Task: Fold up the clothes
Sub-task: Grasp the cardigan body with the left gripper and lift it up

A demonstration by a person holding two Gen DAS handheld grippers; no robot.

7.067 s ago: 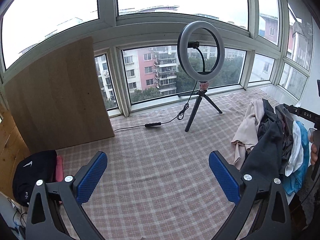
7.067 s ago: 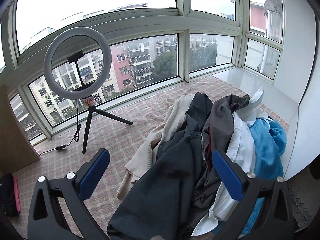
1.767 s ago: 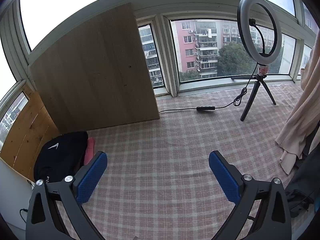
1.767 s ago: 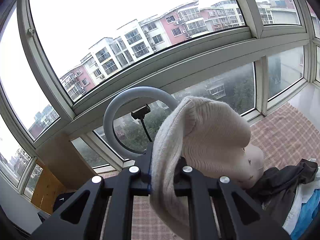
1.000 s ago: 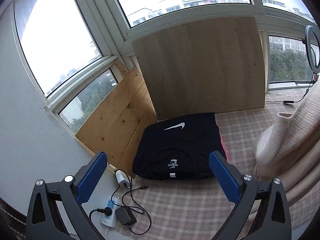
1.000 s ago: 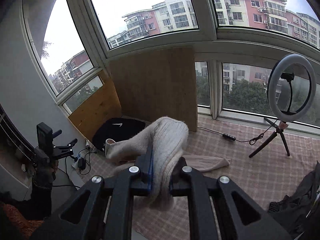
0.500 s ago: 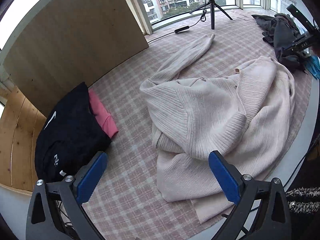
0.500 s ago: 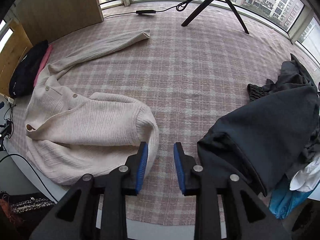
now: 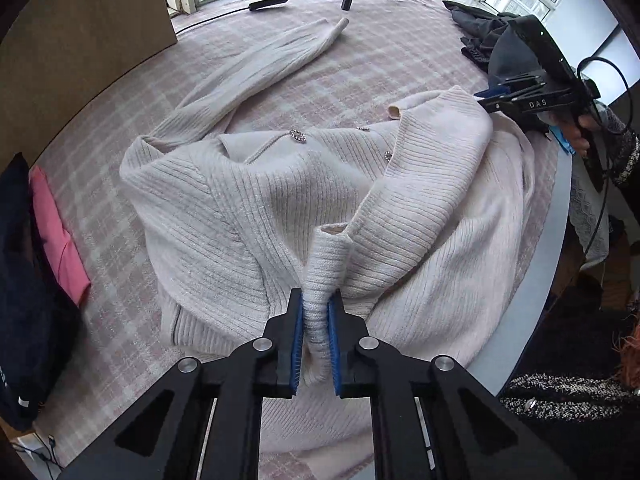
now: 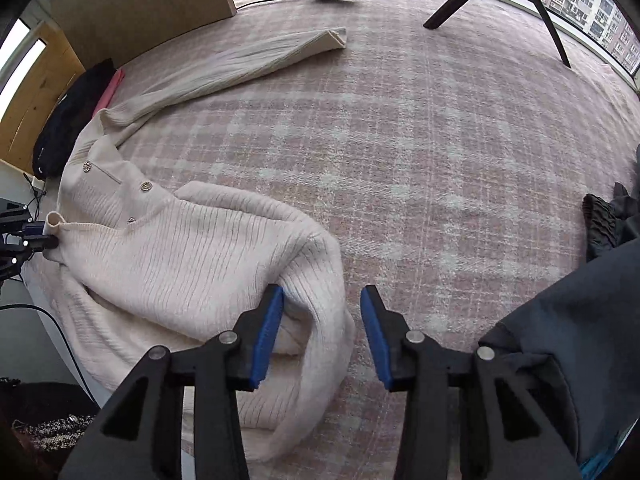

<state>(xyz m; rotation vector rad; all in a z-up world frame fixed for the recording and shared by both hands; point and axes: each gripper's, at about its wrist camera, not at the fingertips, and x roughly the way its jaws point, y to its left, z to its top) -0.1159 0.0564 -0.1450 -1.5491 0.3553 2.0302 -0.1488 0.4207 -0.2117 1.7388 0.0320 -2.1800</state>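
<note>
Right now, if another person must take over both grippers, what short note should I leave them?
Left hand-held gripper: shut on a cuff of the cardigan.
Right hand-held gripper: open, its fingers either side of a fold at the cardigan's other end, not gripping.
Cardigan lies crumpled on the plaid cloth, one sleeve stretched out.
Done: black and pink clothes lie folded at the left.
Left: flatten and fold the cardigan, then the pile on the right.
</note>
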